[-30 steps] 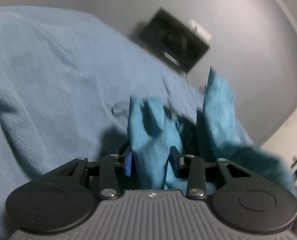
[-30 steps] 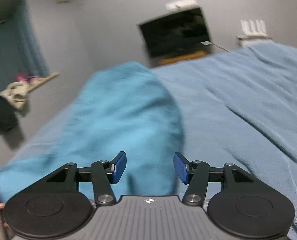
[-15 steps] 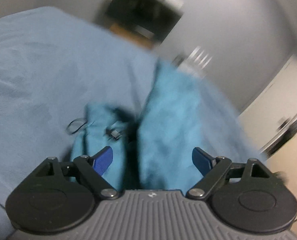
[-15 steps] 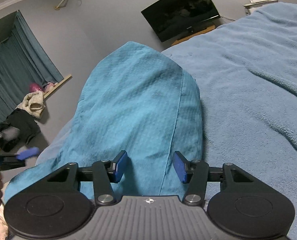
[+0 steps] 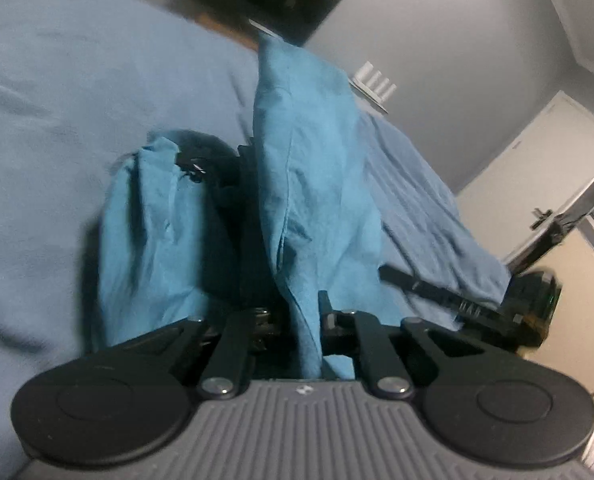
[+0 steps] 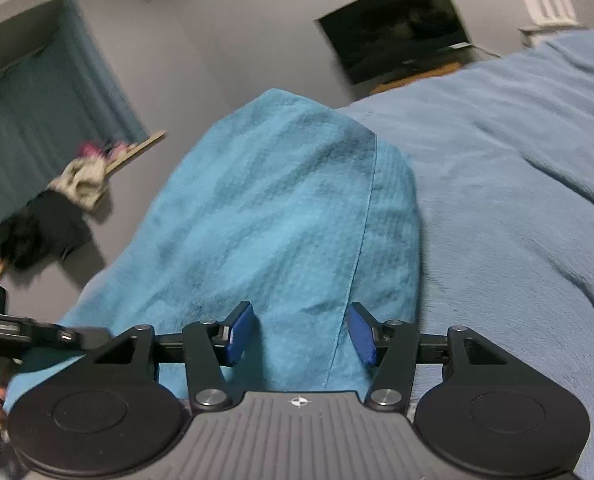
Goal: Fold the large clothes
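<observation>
Left tongs (image 5: 303,322) clamped on teal garment (image 5: 309,168), right tongs (image 6: 301,334) seemingly half-open around it

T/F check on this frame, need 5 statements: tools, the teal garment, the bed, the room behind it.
1. The left tool is clamped on a fold of the teal garment. True; its jaws have just been closing on the cloth.
2. The right tool is fully shut. False: its blue pads stand apart with teal cloth between them; whether they press on it cannot be told.
3. The garment lies flat on the bed. False: it is bunched and lifted above the blue blanket.
4. A dark screen hangs on the wall behind the bed. True.
5. The window is bare. False: a teal curtain covers it.
</observation>
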Action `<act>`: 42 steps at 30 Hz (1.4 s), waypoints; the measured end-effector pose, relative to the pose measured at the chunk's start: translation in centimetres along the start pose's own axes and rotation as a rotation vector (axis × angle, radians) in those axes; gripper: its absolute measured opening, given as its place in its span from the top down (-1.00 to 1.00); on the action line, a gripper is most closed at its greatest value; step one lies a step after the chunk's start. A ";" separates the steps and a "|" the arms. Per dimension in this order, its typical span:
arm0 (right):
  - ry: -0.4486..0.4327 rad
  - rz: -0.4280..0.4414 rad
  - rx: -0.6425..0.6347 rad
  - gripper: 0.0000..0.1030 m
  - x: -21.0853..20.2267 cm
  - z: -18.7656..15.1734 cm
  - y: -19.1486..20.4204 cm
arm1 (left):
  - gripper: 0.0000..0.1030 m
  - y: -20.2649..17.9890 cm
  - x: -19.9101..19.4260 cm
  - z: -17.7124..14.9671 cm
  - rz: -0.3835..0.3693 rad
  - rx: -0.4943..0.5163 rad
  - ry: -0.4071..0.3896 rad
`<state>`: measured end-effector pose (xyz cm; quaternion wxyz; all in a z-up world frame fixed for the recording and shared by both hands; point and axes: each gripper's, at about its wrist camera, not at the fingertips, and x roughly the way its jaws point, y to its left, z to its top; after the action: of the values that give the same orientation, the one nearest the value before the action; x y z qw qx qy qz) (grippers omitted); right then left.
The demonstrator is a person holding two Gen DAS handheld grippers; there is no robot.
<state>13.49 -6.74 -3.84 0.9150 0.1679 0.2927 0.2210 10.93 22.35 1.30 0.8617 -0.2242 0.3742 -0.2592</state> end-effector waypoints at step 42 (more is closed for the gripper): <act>-0.123 -0.195 -0.119 0.17 12.8 12.7 0.6 | 0.77 -1.0 -0.5 -4.6 0.248 0.006 -0.021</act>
<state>30.44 -2.04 0.29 0.9568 0.0971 0.2370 0.1373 6.86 21.04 -0.74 0.8918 -0.1763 0.3890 -0.1494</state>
